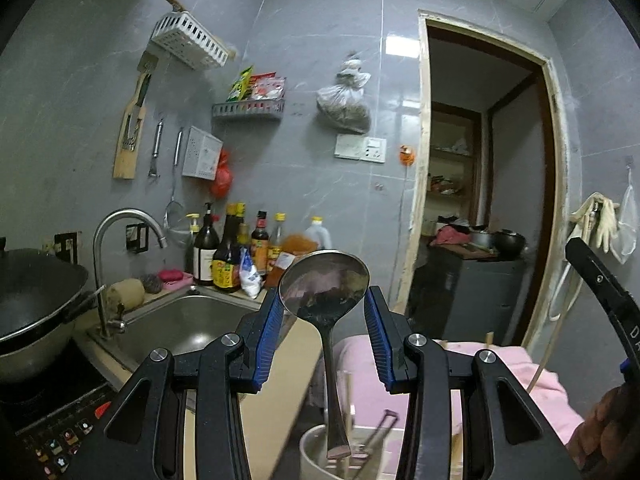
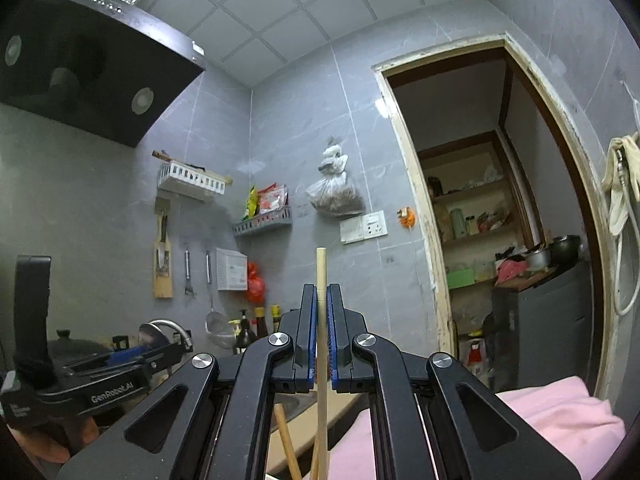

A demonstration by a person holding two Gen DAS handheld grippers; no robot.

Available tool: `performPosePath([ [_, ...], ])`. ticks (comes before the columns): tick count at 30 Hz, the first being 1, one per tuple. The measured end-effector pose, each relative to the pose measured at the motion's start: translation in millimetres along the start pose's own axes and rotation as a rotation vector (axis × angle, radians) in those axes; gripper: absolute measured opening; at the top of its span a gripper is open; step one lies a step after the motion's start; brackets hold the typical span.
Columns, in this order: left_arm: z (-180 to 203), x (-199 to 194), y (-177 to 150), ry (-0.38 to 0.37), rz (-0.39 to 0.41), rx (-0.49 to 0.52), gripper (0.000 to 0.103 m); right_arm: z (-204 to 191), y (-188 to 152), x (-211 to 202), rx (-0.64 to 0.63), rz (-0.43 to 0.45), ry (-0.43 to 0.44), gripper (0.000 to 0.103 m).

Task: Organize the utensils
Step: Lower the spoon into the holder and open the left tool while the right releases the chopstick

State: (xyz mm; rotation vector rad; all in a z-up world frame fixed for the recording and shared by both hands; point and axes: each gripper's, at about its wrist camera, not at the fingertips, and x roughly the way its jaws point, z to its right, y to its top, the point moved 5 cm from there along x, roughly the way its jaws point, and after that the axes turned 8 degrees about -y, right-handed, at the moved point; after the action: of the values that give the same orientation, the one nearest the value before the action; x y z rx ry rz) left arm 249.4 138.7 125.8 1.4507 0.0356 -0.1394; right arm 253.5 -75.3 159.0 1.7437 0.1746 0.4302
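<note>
A wok point(image 1: 36, 292) sits far left, the sink point(image 1: 188, 328) beside it. The left gripper point(image 1: 324, 304) has its jaws clamped on the bowl of a steel spoon point(image 1: 325, 286), whose handle hangs down into a white cup point(image 1: 316, 456). The right gripper point(image 2: 322, 308) is closed on an upright wooden chopstick point(image 2: 322, 360), above a pink cloth point(image 2: 560, 408).

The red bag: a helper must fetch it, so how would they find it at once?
Start at the sink and look up the grey tiled wall behind its bottles. The red bag hangs there, beside a white box. It is the only bright red thing on that wall.
</note>
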Motion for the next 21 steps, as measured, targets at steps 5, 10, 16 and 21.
performPosePath([
  [5, -5.9, 10.2, -9.2, 0.008, -0.033, -0.024, 0.037, -4.7, -18.8, 6.6, -0.030, -0.029, -0.004, 0.003],
  [10, -1.8, 16.2, -16.3, -0.033, -0.064, -0.027, 0.037, -6.6, -34.7, 8.9, -0.067, -0.055, -0.018, 0.003],
  [16, 8.6, 24.4, -27.5, -0.066, -0.116, -0.022, 0.037, -8.9, -47.6, 6.1, -0.105, -0.075, -0.021, 0.003],
  [21, 14.2, 29.3, -42.0, -0.092, -0.172, -0.004, 0.037, -11.3, -56.3, 3.9, -0.125, -0.097, -0.013, 0.003],
])
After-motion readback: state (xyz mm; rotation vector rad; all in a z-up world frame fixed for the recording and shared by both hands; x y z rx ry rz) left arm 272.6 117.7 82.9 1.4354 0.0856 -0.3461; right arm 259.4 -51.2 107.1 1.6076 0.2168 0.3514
